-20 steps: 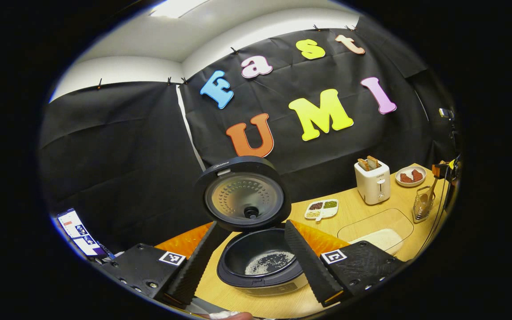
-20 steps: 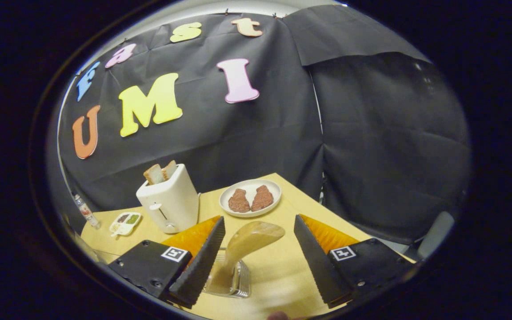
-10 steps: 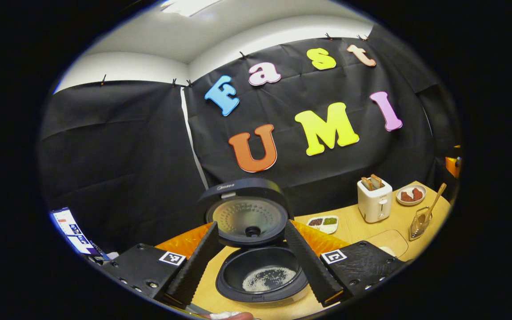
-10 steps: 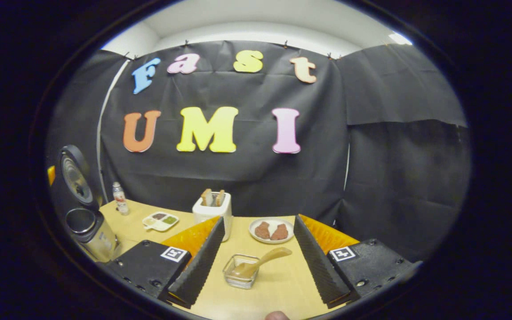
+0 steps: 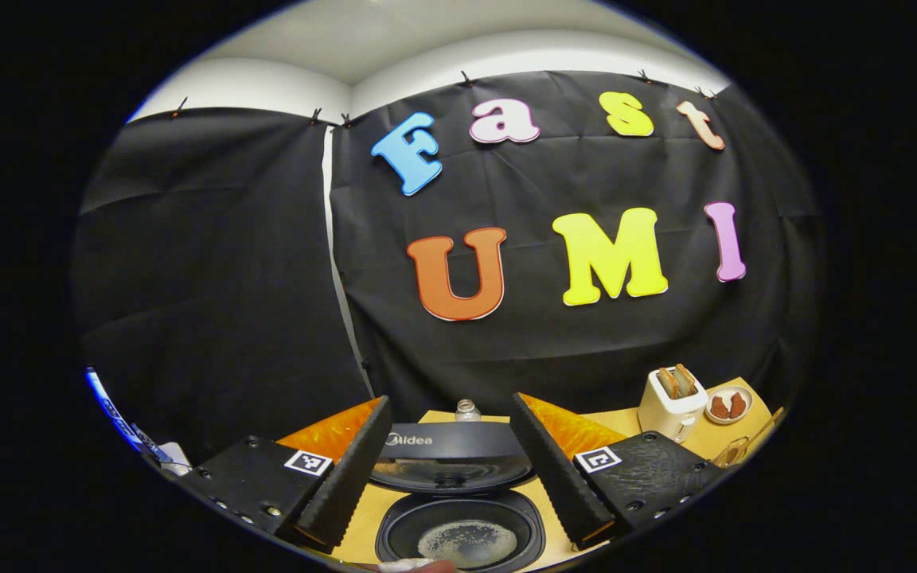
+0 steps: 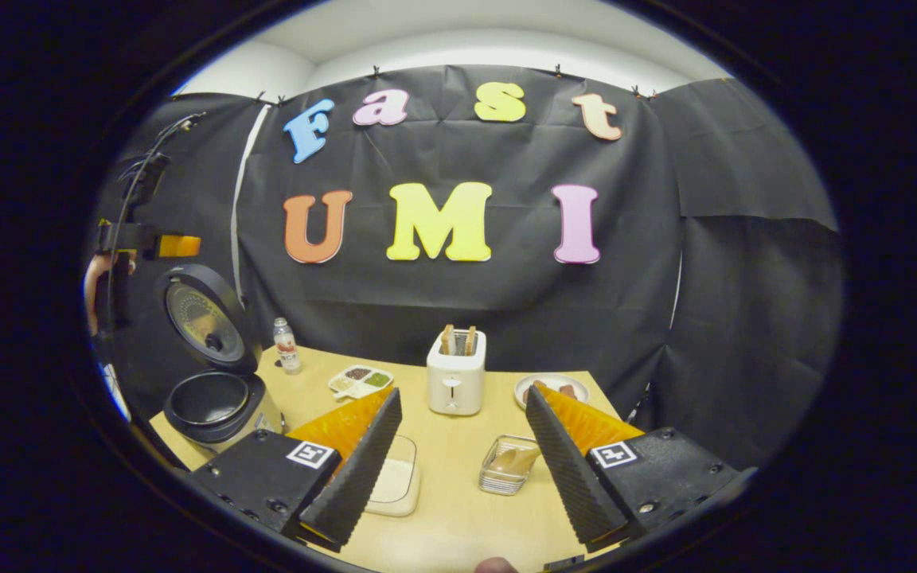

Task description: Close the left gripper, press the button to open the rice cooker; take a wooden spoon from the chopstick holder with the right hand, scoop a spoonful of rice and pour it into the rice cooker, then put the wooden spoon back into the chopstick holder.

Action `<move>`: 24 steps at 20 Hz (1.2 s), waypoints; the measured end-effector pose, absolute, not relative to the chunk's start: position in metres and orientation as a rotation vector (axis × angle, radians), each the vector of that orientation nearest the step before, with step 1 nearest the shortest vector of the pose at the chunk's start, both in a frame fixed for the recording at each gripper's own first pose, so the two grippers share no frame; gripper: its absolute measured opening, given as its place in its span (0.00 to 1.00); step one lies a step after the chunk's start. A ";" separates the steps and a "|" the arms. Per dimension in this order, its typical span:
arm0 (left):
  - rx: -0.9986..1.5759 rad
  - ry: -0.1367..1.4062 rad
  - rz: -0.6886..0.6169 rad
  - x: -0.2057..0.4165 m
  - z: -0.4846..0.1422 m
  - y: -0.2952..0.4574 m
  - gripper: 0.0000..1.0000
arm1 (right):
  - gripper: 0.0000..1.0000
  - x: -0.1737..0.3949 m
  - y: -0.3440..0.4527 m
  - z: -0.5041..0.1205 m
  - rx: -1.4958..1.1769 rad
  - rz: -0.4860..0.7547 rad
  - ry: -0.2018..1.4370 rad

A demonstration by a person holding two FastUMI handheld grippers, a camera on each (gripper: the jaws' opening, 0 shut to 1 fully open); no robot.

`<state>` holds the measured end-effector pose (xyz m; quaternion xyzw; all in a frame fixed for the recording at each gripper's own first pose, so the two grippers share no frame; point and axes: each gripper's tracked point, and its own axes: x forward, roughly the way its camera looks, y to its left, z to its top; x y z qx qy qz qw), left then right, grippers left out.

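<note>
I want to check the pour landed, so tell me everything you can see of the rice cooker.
The dark round rice cooker stands near the left edge of the light wooden table with its lid hinged up, showing a silvery perforated inner plate. In the left gripper view its dark inner pot holds a thin patch of white rice grains on the bottom. Nothing touches it; a small bottle stands behind.

Toaster (image 6: 456,383), bottle (image 6: 286,346), maybe meat plate (image 6: 552,387)

Black rice cooker (image 6: 212,402), white toaster (image 6: 455,380), pale wooden table (image 6: 458,509).
</note>
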<state>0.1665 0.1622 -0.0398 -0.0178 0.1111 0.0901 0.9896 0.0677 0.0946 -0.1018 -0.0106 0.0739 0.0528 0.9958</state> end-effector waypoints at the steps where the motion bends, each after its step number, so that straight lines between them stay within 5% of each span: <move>1: -0.054 0.221 0.185 0.172 -0.038 0.166 0.96 | 1.00 0.067 0.097 -0.099 -0.023 0.108 0.147; 13: -0.109 0.443 0.174 0.184 -0.086 0.171 0.99 | 0.99 0.062 0.119 -0.100 -0.024 0.154 0.192; 24: -0.184 0.598 0.163 0.085 -0.182 0.145 0.98 | 0.99 0.051 0.132 -0.111 -0.043 0.183 0.233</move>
